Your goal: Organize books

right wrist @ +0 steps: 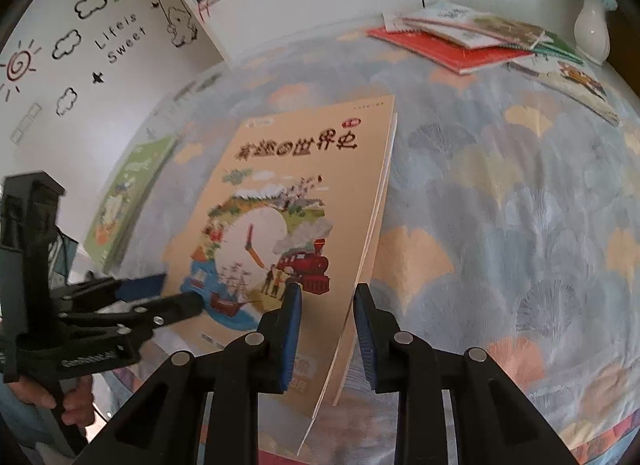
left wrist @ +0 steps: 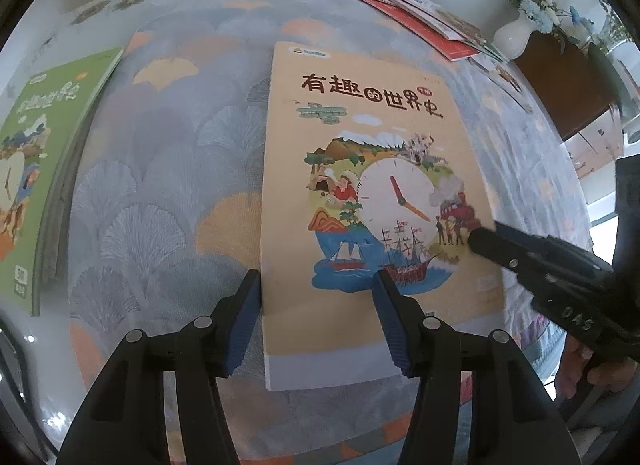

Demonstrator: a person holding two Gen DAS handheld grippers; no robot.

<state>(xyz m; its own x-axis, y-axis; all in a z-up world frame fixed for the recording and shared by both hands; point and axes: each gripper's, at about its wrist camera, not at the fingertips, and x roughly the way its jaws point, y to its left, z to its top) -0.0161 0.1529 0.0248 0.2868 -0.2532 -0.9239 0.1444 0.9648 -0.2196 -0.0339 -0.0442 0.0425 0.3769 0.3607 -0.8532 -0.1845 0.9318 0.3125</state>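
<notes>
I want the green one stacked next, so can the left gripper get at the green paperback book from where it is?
Probably yes. The green paperback book lies uncovered on the patterned tablecloth, nothing lying between. But the left gripper straddles the orange paperback book, so it must leave that first.

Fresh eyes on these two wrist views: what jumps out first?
The orange paperback with the clock-and-ships cover dominates, lying mid-table on the blue-grey fan-patterned tablecloth. The left gripper straddles its near spine corner and the right gripper straddles its page-edge side, where the cover lifts slightly. A green paperback sits at the table's left edge, and a loose pile of thin books topping a red one lies at the far right.
</notes>
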